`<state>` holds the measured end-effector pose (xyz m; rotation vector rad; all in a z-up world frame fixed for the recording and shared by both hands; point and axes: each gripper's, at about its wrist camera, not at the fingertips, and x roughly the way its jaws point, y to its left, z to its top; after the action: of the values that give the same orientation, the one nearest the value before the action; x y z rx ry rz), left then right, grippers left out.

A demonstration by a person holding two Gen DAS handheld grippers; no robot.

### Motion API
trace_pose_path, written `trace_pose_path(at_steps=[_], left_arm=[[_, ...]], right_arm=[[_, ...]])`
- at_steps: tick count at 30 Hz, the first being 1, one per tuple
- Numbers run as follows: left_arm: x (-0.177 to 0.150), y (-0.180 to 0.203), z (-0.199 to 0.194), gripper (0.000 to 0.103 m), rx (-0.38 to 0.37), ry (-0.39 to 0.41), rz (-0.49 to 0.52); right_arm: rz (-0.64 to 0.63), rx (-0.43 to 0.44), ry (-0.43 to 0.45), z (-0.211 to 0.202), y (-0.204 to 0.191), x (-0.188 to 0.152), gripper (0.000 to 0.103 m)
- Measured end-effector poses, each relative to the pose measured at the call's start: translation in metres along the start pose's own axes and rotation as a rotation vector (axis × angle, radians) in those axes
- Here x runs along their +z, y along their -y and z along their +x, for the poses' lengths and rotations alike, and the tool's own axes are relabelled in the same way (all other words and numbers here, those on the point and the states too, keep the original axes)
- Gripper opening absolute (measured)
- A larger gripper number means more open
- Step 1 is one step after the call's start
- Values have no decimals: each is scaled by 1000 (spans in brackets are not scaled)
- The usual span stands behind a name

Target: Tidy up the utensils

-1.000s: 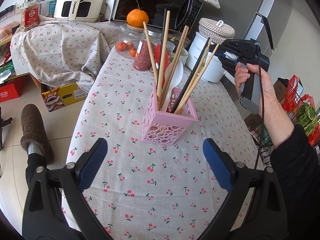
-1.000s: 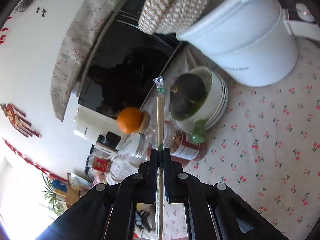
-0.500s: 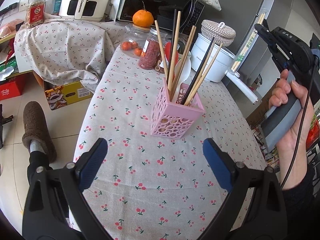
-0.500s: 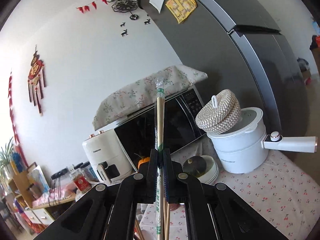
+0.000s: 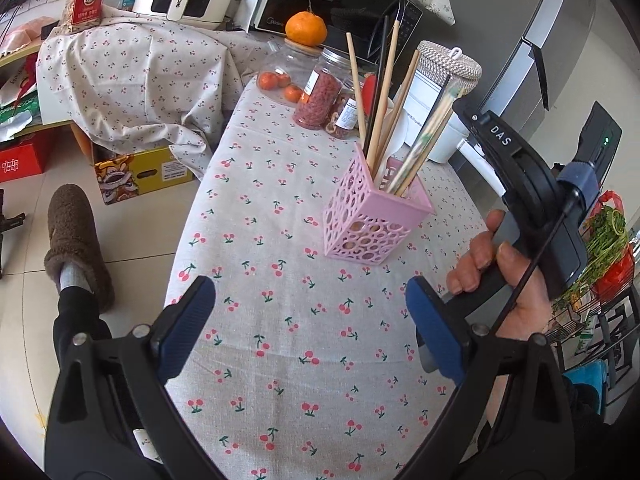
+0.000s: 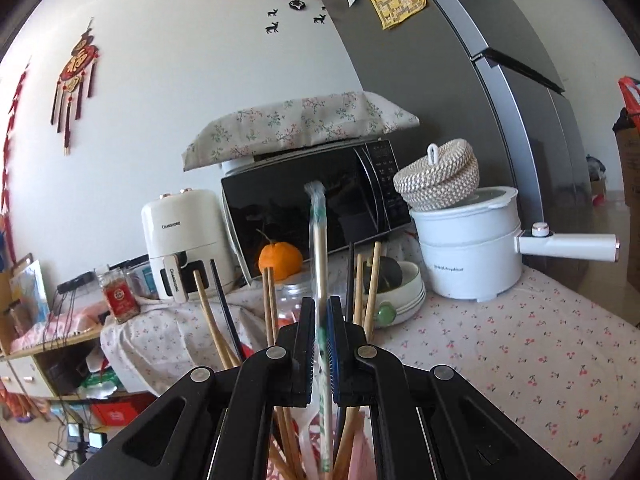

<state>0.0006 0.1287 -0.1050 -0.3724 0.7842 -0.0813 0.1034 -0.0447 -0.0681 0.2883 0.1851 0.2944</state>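
The kitchen table (image 5: 304, 360) under my hands wears a pale cloth printed with small red cherries. At its far end a black microwave (image 6: 312, 204) stands under a flowered cover, with a white air fryer (image 6: 184, 240) to its left and a tall grey fridge (image 6: 500, 80) to its right. A white electric pot with a long handle (image 6: 472, 256) carries a woven lidded basket (image 6: 440, 178), and an orange (image 5: 306, 29) sits on a clear jar's lid.

Near the middle of the table stands the pink perforated plastic utensil holder (image 5: 374, 218), upright, holding a bunch of bare wooden chopsticks (image 5: 380, 112) and a black one, all leaning outward.

My right gripper (image 6: 320, 328) sits directly over that holder, pointing roughly level toward the microwave. Its jaws are almost together with a pair of wooden chopsticks in a clear, green-printed plastic sleeve (image 6: 318, 232) between them; the lower end of the pair reaches down into the holder among the others. The pads look close against the sleeve, though I cannot tell how firmly they press. My right hand (image 5: 504, 280) wraps the grip.

My left gripper (image 5: 308, 320) hangs at the near end of the table, its blue-padded jaws spread wide with only cloth between them, well apart from the holder.
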Motion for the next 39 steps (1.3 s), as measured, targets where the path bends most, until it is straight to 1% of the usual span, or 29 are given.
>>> trace_pose_path(at_steps=[2, 4, 5, 7, 8, 10, 11, 12, 13, 15, 17, 19, 20, 21, 23, 27, 30, 33, 36, 39], left_arm=[[0, 1, -1, 96, 2, -5, 8], [0, 5, -2, 96, 3, -12, 20], [0, 8, -3, 96, 5, -14, 25], [1, 16, -6, 96, 0, -18, 38], [0, 22, -8, 96, 0, -17, 49], [0, 35, -13, 96, 9, -17, 75], [0, 41, -16, 97, 14, -17, 91], [0, 48, -19, 101, 20, -18, 108], [-1, 54, -22, 102, 27, -16, 123], [-1, 67, -30, 102, 39, -14, 148], [-2, 77, -37, 102, 62, -16, 161], [-3, 89, -44, 102, 94, -11, 182], [-4, 95, -49, 102, 107, -5, 195], [-5, 101, -54, 102, 119, 1, 207], [-6, 110, -65, 102, 132, 6, 219], [-5, 123, -87, 102, 149, 39, 209], [-6, 132, -100, 102, 178, 65, 222], [-8, 140, -109, 102, 210, 84, 245], [-10, 147, -113, 102, 209, 92, 254], [-10, 151, -117, 102, 216, 96, 254]], right_arm=[[24, -1, -10, -5, 4, 2, 15], [33, -1, -5, -14, 6, 10, 26], [31, -6, -3, -20, 7, 16, 29], [27, -8, 1, -34, 10, 29, 40], [15, -18, -4, -43, 11, 35, 49], [-15, -42, -17, -61, 13, 46, 62], [-29, -56, -28, -71, 15, 50, 65], [-39, -74, -42, -82, 18, 53, 72], [-44, -91, -62, -92, 22, 56, 79], [-57, -126, -123, -110, 30, 62, 86], [-67, -164, -189, -125, 38, 67, 89], [-79, -206, -247, -141, 46, 71, 98], [-84, -226, -265, -150, 49, 73, 101], [-88, -240, -280, -159, 52, 74, 103], [-105, -268, -315, -176, 55, 76, 103], [-138, -309, -363, -206, 57, 82, 103], [-157, -311, -358, -229, 55, 86, 103], [-170, -334, -353, -246, 58, 88, 103], [-157, -340, -368, -256, 63, 92, 103], [-193, -351, -363, -264, 58, 97, 103]])
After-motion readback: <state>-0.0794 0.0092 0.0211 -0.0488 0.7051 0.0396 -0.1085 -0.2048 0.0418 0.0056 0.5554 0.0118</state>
